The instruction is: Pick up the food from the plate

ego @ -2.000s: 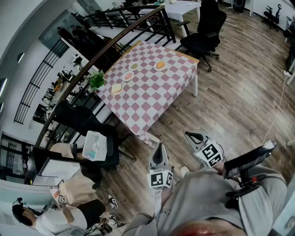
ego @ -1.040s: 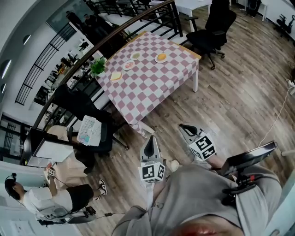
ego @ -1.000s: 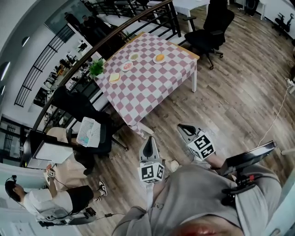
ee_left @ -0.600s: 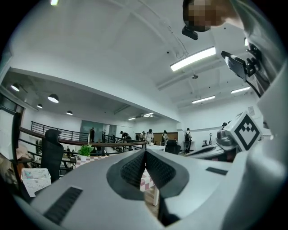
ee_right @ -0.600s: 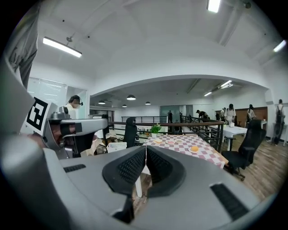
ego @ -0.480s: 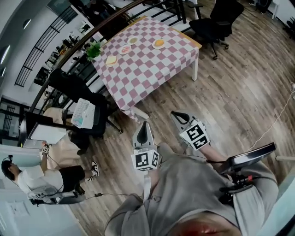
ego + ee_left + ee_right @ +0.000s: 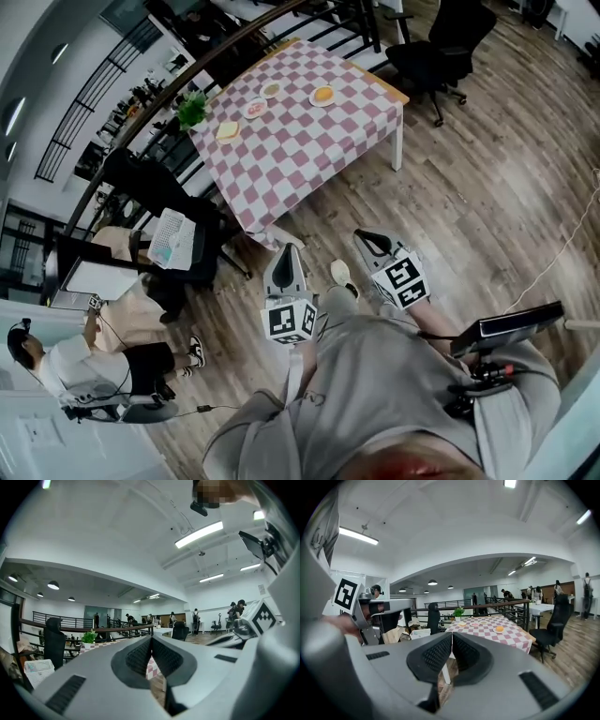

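Head view: the left gripper [image 7: 287, 251] and right gripper [image 7: 364, 236] are held low at the person's waist over the wood floor. Both are aimed toward 12 o'clock and are well apart from the checked table [image 7: 309, 155]. Several plates lie toward its far side, and the orange food [image 7: 322, 94], possibly a bun, sits on the plate [image 7: 330, 99] at 12 o'clock.

Left gripper view: the jaws are pressed together with nothing between them.

Right gripper view: the jaws are likewise together and empty. The orange food lies on the table at 2 o'clock from the tips.
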`<act>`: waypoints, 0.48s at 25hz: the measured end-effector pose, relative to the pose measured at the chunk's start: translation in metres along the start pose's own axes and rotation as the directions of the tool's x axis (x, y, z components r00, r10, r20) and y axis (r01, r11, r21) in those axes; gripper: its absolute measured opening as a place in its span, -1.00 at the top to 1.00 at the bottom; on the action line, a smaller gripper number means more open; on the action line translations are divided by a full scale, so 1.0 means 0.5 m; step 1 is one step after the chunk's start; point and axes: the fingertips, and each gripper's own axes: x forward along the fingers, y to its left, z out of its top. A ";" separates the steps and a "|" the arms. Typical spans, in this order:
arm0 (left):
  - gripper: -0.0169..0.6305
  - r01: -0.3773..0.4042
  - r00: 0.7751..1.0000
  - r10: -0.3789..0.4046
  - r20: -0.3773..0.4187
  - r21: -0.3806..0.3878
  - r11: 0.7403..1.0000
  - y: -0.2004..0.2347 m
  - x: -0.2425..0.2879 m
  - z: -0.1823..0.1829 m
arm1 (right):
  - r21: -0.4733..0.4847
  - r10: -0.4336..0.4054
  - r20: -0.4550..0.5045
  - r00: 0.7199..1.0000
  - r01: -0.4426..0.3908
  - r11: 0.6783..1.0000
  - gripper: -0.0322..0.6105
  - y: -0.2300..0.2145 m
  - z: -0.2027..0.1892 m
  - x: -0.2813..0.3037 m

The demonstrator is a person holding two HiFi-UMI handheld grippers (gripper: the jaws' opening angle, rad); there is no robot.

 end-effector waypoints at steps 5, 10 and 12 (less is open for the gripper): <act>0.92 0.020 0.999 -0.020 0.028 -0.017 1.000 0.015 0.058 0.002 | 0.000 -0.074 -0.019 0.997 0.074 0.997 0.85 -0.049 -0.007 -0.008; 0.92 0.041 0.999 -0.040 0.021 -0.058 0.997 0.040 0.117 -0.018 | 0.010 -0.141 -0.030 0.990 0.141 0.990 0.85 -0.089 -0.002 0.001; 0.92 0.051 0.999 -0.050 0.015 -0.062 0.997 0.051 0.136 -0.025 | 0.015 -0.153 -0.032 0.988 0.153 0.988 0.85 -0.099 0.000 0.013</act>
